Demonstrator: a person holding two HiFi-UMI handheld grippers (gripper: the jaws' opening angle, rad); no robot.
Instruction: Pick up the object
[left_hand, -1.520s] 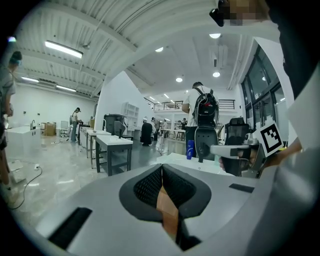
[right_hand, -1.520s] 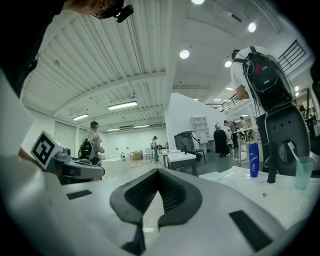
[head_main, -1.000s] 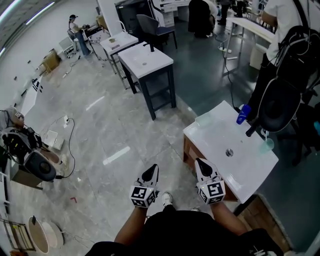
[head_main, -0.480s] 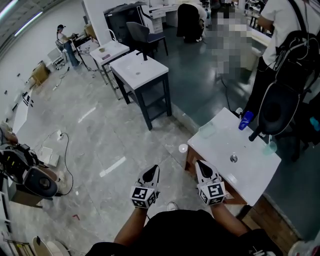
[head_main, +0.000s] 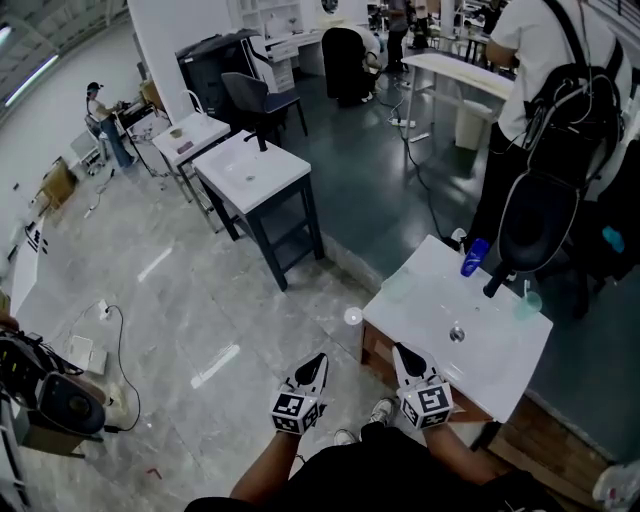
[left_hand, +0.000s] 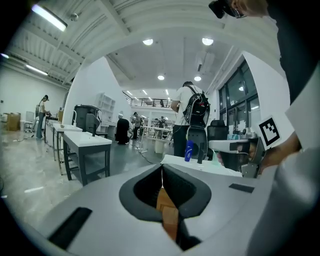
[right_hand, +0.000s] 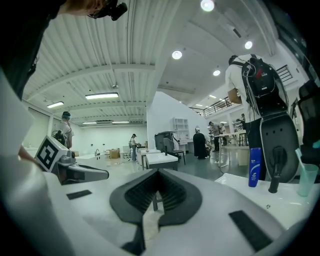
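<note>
Both grippers hang low in front of the person, well short of the black faucet (head_main: 494, 284) that rises from the white washbasin worktop (head_main: 415, 290). The left gripper (head_main: 318, 358) has its fingers (left_hand: 175, 187) pressed fully together with nothing between them. The right gripper (head_main: 400, 350) looks the same: its fingers (right_hand: 172, 192) meet at the tips and grip nothing.

The task names no particular object. The likeliest candidate, in my judgement, is the blue bottle (head_main: 474, 256), standing upright just beside the faucet, on its left in the head view. A translucent green cup (head_main: 529, 304) stands near the faucet on its other side. Neither is touched, so the pick-up has not begun.

Several things could go wrong from here:
- Reaching in with the fingers closed would push the tall, narrow bottle over instead of taking it. They need to open before they arrive.
- The bottle sits so close to the faucet that a finger could strike the spout and skew the grip.
- The smooth bottle may slip if it is caught too near its cap.
- A person with a backpack (head_main: 560, 110) stands just behind the faucet, so a long reach risks bumping them.
</note>
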